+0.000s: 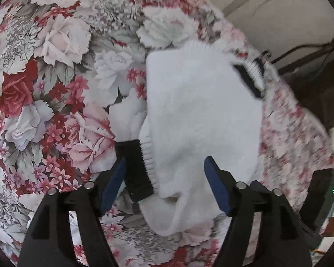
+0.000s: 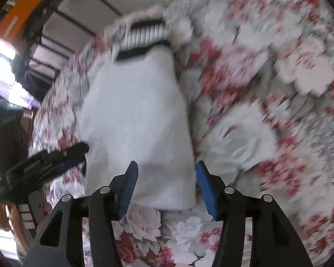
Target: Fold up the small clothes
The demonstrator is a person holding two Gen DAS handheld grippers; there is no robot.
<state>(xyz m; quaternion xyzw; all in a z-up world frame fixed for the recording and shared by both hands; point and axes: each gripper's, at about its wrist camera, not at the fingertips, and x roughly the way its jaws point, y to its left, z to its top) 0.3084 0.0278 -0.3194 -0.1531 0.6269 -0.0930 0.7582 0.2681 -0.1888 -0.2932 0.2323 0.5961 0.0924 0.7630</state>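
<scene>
Right wrist view is smeared with motion blur across the flowered cloth (image 2: pixel 267 93), so its blooms beyond the white knitted garment (image 2: pixel 135 115) are hard to make out; the room at the left edge is dark and cut off. The left wrist view is sharper and shows what the other hides: a black band (image 1: pixel 135 166) at the garment's ribbed edge and a loose white flap beside it. Only the right wrist view shows the other tool, the left gripper (image 2: pixel 62 162), at the garment's left edge. The garment lies flat on the flowered cloth, folded long, with a black-and-white striped ribbed end farthest from both tools. The left gripper (image 1: pixel 164 182) and right gripper (image 2: pixel 167 184) each stand apart, pads clear of the knit between them.
</scene>
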